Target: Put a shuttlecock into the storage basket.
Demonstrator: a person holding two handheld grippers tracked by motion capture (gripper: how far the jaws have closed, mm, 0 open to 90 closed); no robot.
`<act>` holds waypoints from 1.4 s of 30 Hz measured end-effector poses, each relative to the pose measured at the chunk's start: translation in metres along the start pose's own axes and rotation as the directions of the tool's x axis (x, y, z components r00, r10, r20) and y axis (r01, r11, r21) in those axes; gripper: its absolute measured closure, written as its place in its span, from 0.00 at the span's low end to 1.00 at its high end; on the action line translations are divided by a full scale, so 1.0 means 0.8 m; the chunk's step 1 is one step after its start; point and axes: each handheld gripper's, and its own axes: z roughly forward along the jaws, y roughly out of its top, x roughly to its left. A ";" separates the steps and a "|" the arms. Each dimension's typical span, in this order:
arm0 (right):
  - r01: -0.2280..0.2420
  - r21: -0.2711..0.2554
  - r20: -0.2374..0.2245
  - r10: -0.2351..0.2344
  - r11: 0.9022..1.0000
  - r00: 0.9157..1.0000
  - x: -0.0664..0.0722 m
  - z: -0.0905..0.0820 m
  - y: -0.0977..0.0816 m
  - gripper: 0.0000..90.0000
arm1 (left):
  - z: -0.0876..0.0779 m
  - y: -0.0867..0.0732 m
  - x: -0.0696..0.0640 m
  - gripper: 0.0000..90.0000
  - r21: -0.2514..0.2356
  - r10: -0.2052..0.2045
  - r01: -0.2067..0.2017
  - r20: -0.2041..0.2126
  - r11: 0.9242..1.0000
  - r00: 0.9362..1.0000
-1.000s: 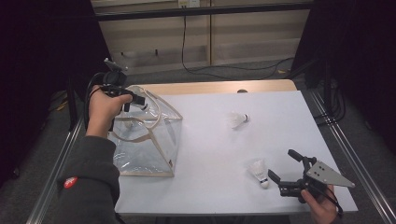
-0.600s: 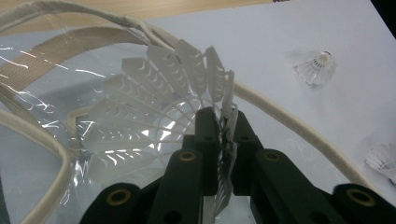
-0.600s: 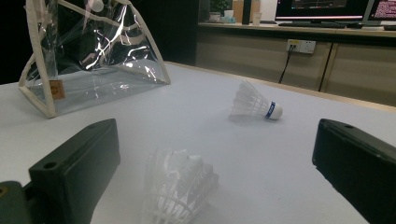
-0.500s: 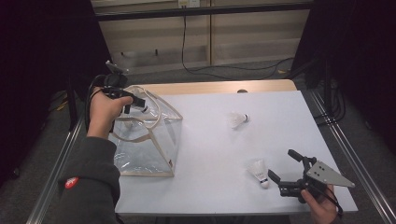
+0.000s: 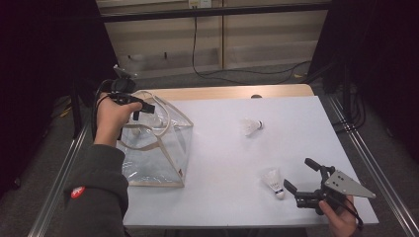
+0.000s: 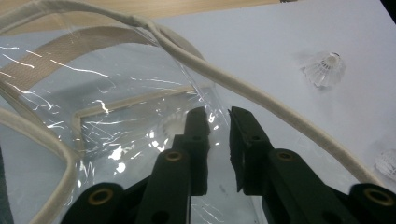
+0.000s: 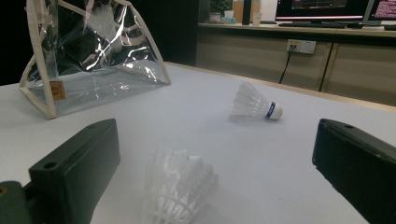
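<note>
A clear plastic bag (image 5: pixel 158 158) with cream trim and handles stands at the table's left. My left gripper (image 5: pixel 141 109) hovers over its open top. Its jaws have just been opening and show a narrow gap (image 6: pixel 218 114) with nothing between the pads. Below them a blurred white shuttlecock (image 6: pixel 173 123) shows through the plastic inside the bag. At the front right, my right gripper (image 5: pixel 299 174) lies low and open, its jaws either side of a white shuttlecock (image 7: pixel 177 191) without touching it. A second shuttlecock (image 5: pixel 251 127) with a blue band lies farther back.
The white tabletop (image 5: pixel 222 148) has bare room between the bag and the shuttlecocks. A wooden strip (image 5: pixel 222 92) runs along its far edge. Metal rails (image 5: pixel 368 158) flank both sides.
</note>
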 end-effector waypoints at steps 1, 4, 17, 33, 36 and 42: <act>0.001 -0.001 0.000 -0.001 1.000 1.000 0.000 0.000 0.000 0.01 | 0.000 0.000 0.000 0.85 -0.002 -0.004 0.004 0.004 1.000 1.000; 0.001 0.000 0.000 -0.001 1.000 1.000 0.000 0.000 0.000 0.01 | -0.001 0.000 0.001 0.84 -0.008 -0.004 0.004 0.000 1.000 1.000; 0.005 -0.002 0.003 -0.005 1.000 1.000 0.000 -0.001 0.001 0.01 | -0.014 -0.002 -0.001 0.79 -0.028 -0.006 0.007 0.050 1.000 0.999; 0.009 -0.004 0.003 -0.009 1.000 1.000 0.000 -0.001 0.001 0.01 | -0.029 0.005 -0.023 0.65 -0.035 0.039 -0.034 0.132 0.999 0.990; 0.005 -0.002 0.004 -0.005 1.000 1.000 0.000 -0.001 0.001 0.01 | -0.029 0.005 -0.028 0.63 -0.040 0.039 -0.034 0.148 0.999 0.988; 0.005 -0.003 0.006 -0.005 1.000 1.000 0.000 -0.001 0.001 0.01 | -0.031 0.005 -0.037 0.56 -0.038 0.059 -0.052 0.194 0.998 0.979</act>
